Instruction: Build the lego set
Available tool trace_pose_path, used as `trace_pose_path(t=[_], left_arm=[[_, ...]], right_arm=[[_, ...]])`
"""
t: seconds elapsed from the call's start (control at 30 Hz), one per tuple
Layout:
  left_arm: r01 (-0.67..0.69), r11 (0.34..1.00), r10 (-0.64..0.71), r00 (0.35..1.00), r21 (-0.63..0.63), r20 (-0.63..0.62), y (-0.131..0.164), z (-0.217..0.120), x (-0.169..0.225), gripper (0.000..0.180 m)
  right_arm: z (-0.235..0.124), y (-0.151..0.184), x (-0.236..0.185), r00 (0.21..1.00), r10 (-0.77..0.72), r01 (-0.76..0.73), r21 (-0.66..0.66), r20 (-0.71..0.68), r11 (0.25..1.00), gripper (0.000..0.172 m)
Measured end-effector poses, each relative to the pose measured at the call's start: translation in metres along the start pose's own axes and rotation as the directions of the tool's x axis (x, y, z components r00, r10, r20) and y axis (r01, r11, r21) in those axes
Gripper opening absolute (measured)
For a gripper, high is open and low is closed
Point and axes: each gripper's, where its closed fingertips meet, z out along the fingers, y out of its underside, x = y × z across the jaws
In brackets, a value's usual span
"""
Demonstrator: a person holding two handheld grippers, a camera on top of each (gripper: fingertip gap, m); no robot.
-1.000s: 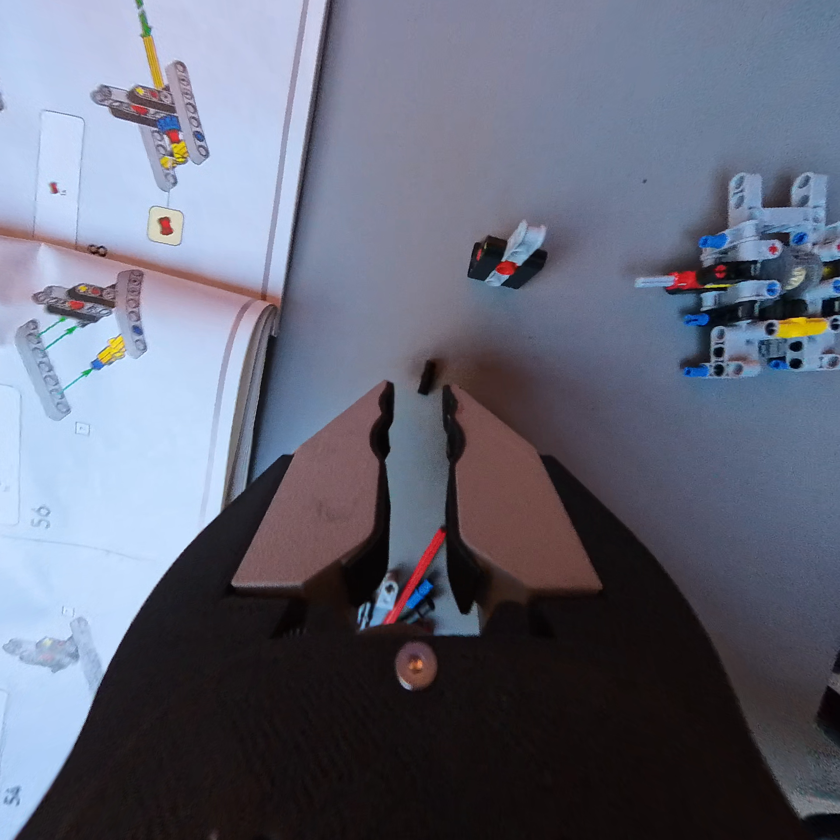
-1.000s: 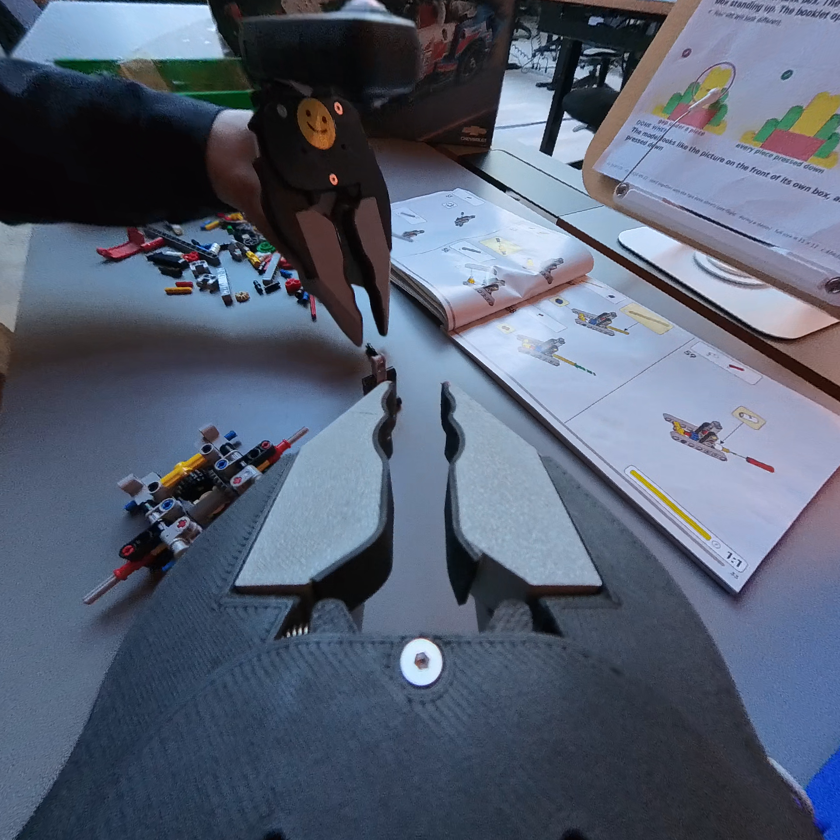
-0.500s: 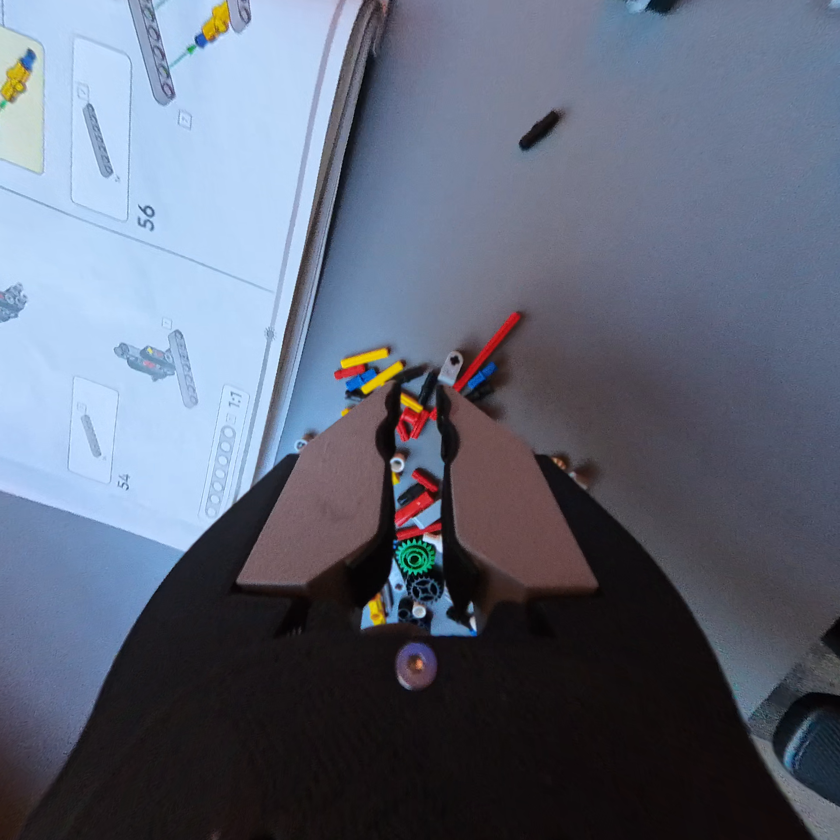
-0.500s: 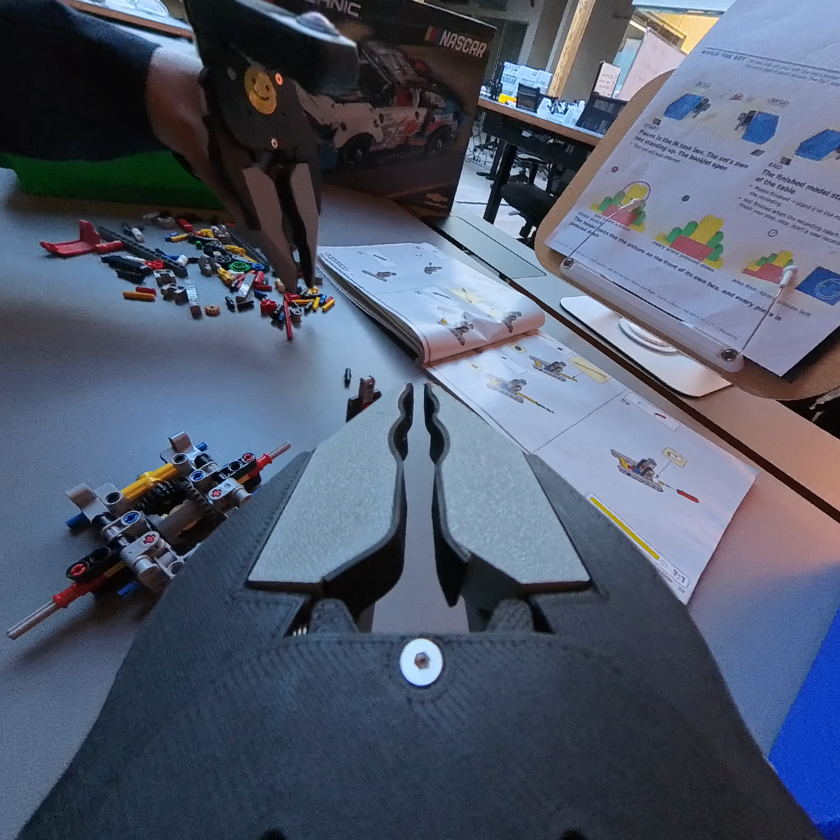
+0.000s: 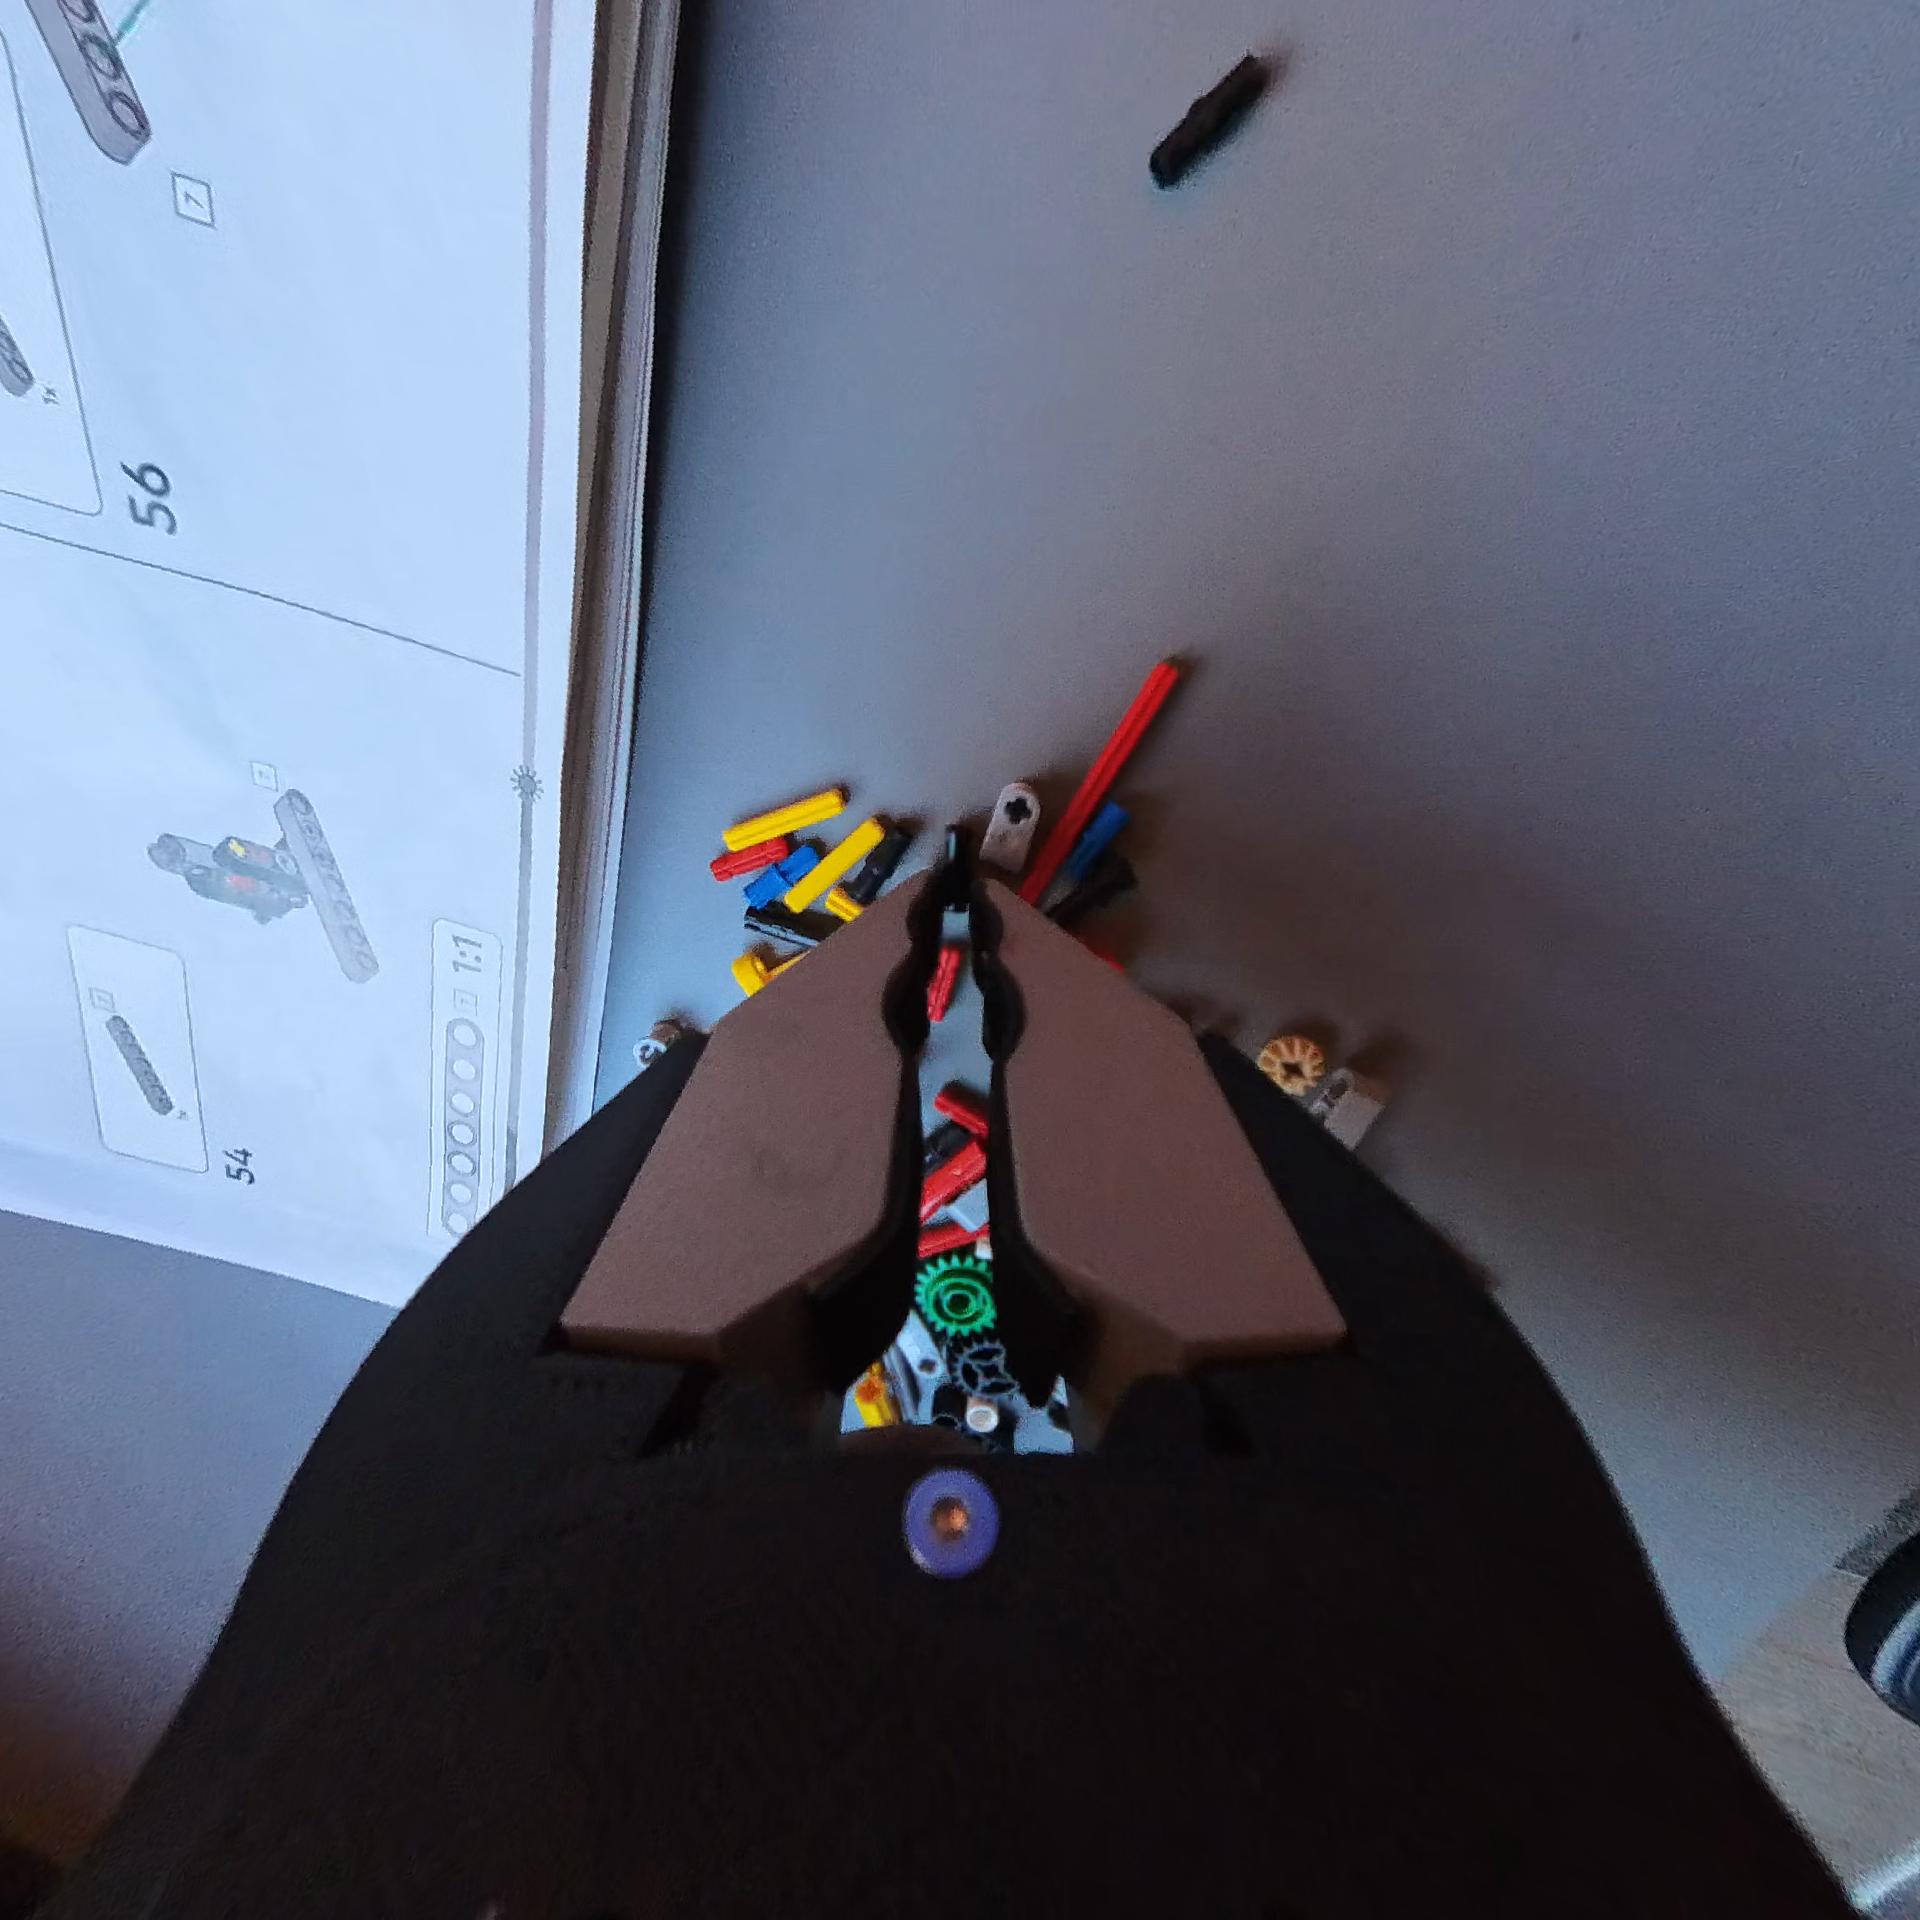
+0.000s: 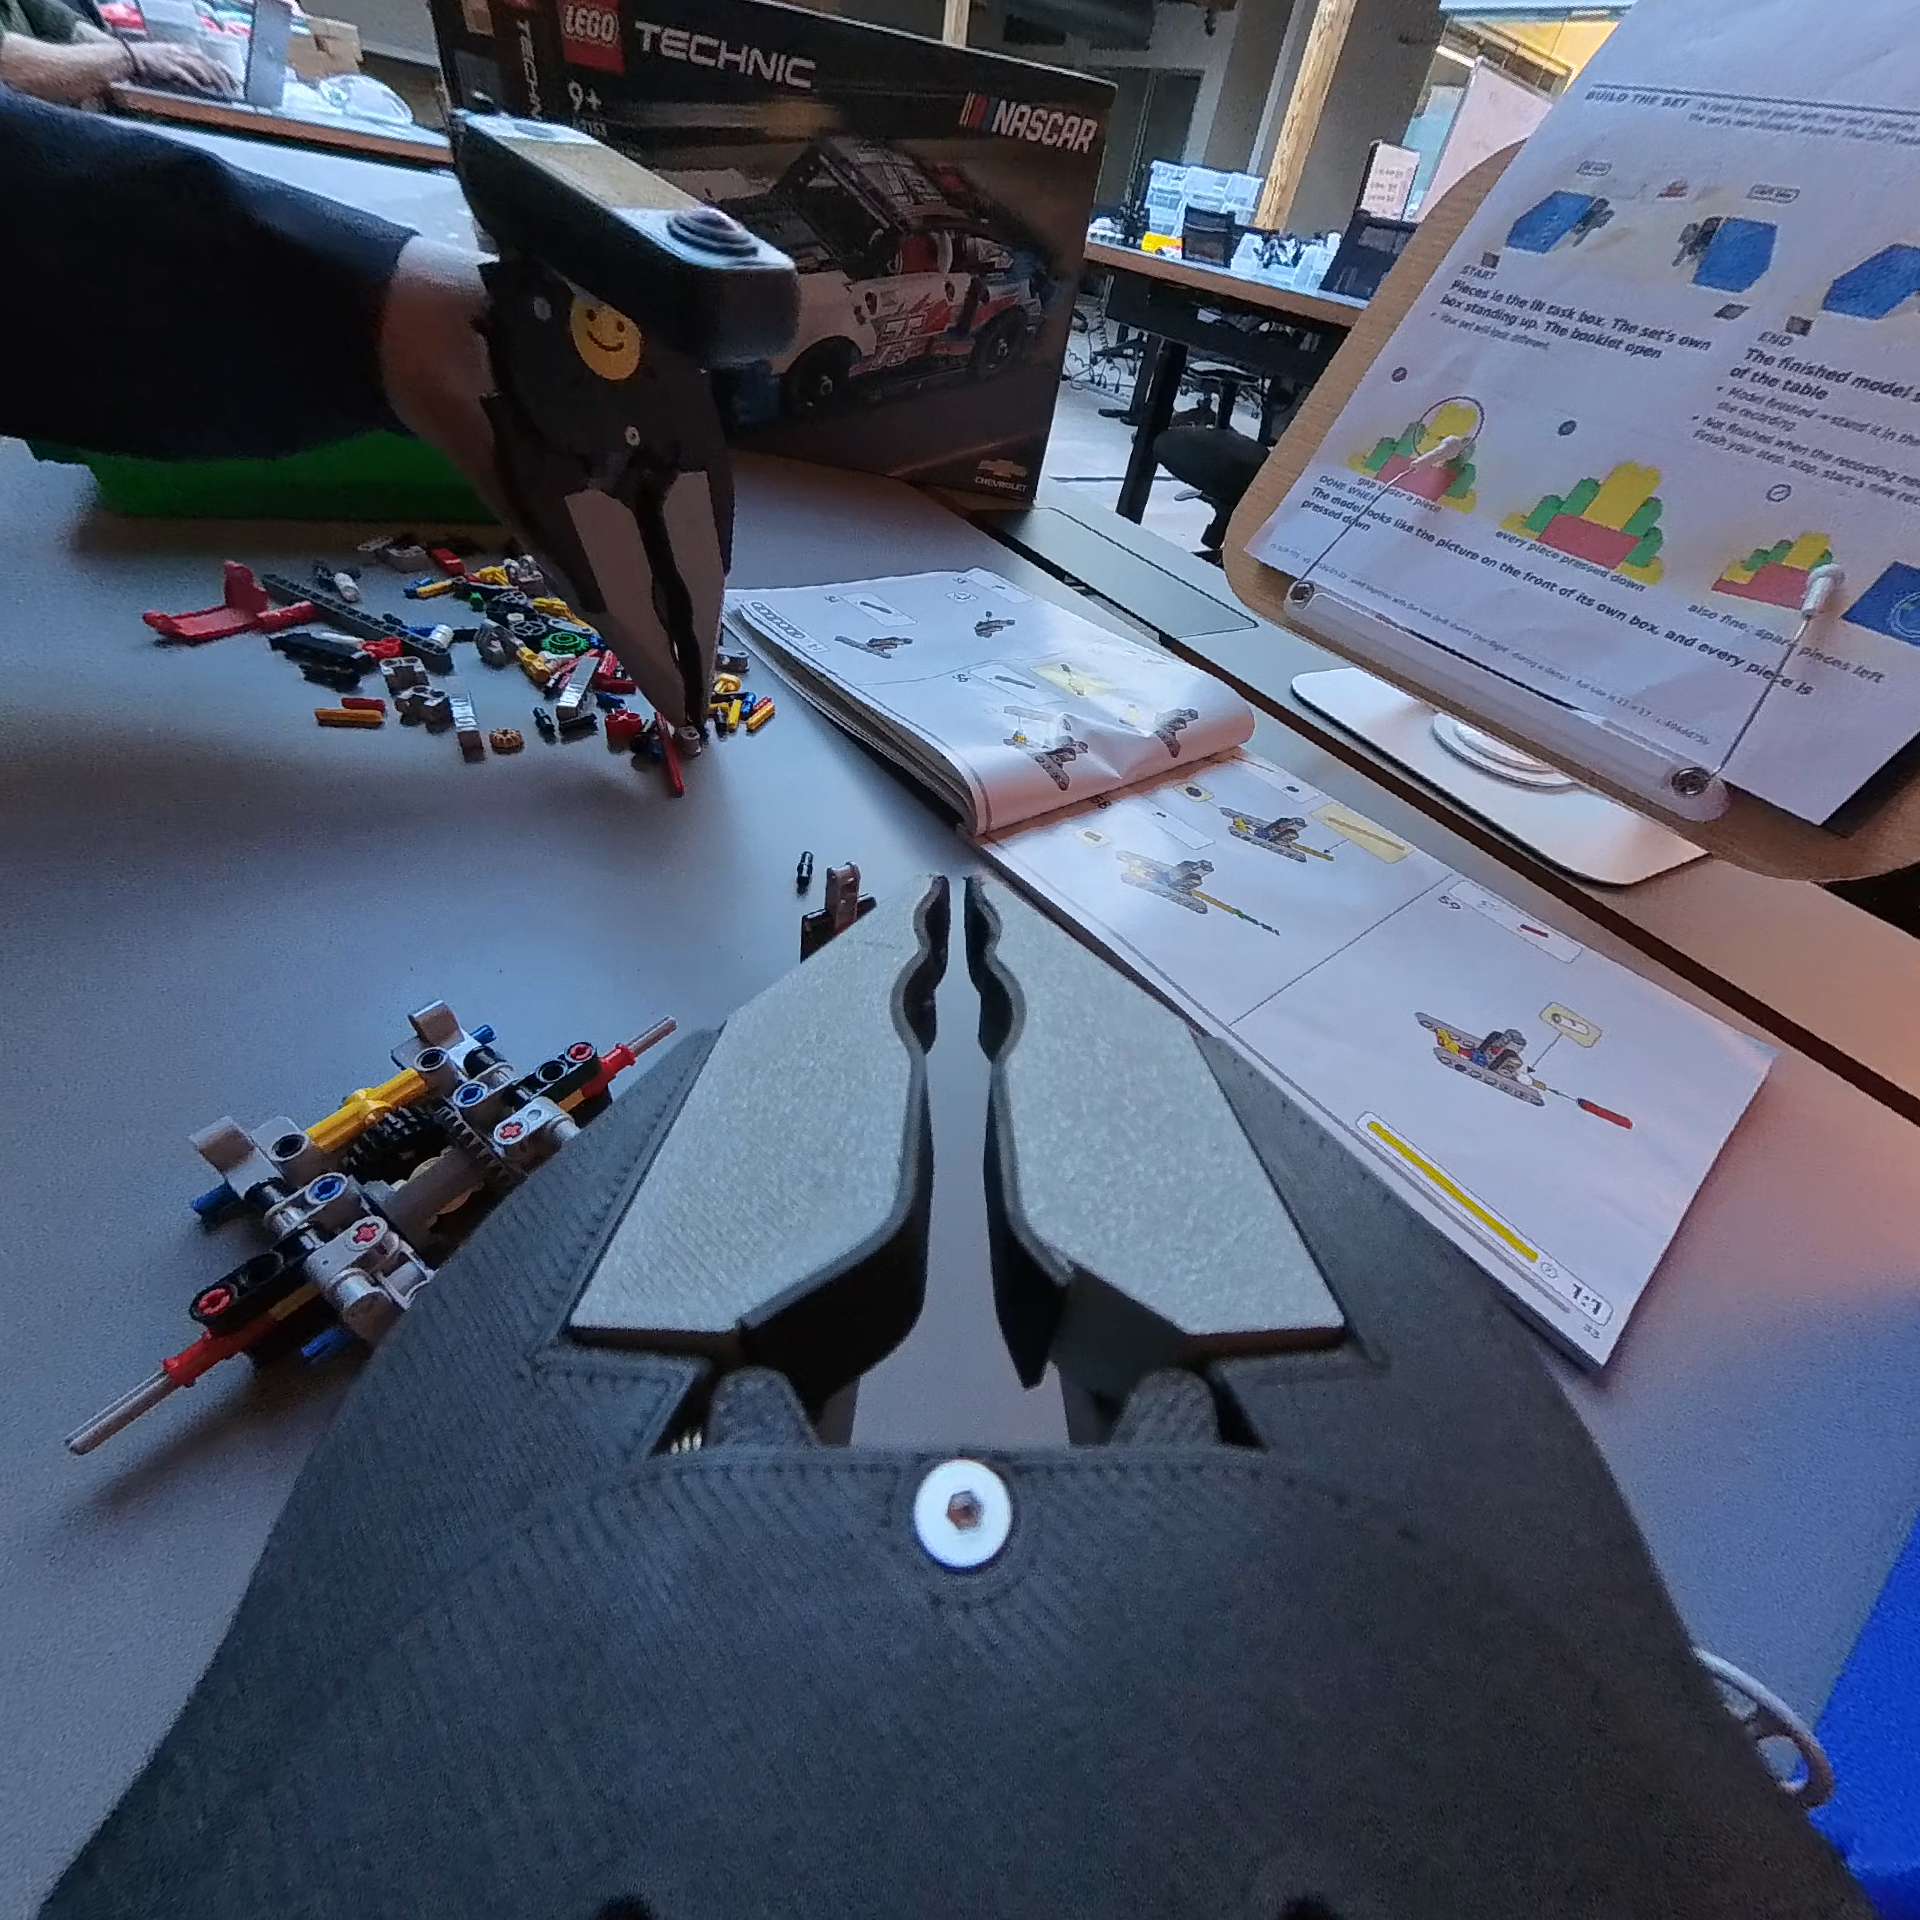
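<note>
In the left wrist view my left gripper point(image 5: 954, 883) stands over a pile of small loose building parts point(image 5: 831, 873) and its fingertips are shut on a small black pin point(image 5: 954, 847) that sticks out past them. A grey connector point(image 5: 1013, 826) and a long red axle point(image 5: 1101, 779) lie just right of the tips, and a green gear point(image 5: 954, 1294) shows between the fingers lower down. The right wrist view shows this gripper point(image 6: 686, 722) tip-down in the pile. My right gripper point(image 6: 957, 899) is shut with nothing between its pads, above the grey table point(image 6: 364, 883).
An open instruction booklet point(image 6: 1299, 935) lies right of the grippers; it also shows in the left wrist view point(image 5: 291, 520). A partly built model point(image 6: 384, 1153) lies front left, with a small black and grey sub-assembly point(image 6: 831, 909) and a loose black pin point(image 6: 803, 871) nearby. A set box point(image 6: 831, 260) and a sheet on a stand point(image 6: 1610, 416) are behind. My hands' fingertips stand some 25 cm from each other.
My left gripper moved from the bare table over to the parts pile and closed its tips on a small black pin. My right gripper shut on nothing and tilted up.
</note>
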Motion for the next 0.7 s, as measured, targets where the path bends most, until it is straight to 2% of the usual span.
trace_pose_path(t=[0.17,0.3,0.47,0.63,0.7], left_arm=[[-0.015,1.0,0.016,1.0,0.015,-0.011,-0.011,0.0,0.003,0.002],[-0.056,0.996,0.057,0.998,0.065,-0.022,-0.042,-0.003,0.008,0.002],[-0.153,0.985,0.159,0.984,0.08,-0.074,-0.079,0.009,0.031,0.002],[-0.193,0.977,0.203,0.973,0.094,-0.107,-0.092,0.017,0.048,0.002],[-0.16,0.982,0.169,0.981,0.097,-0.092,-0.092,0.015,0.043,0.016]], right_arm=[[0.002,0.001,-0.003,1.0,-0.017,0.017,-0.009,0.008,1.0,0.0],[0.003,0.002,-0.004,1.0,-0.02,0.02,-0.014,0.011,1.0,0.0],[0.002,0.003,-0.003,1.0,-0.013,0.013,-0.013,0.01,1.0,0.0],[0.002,0.004,-0.003,1.0,-0.02,0.02,-0.016,0.009,1.0,0.0],[0.001,0.003,-0.003,1.0,-0.019,0.019,-0.014,0.011,1.0,0.0]])
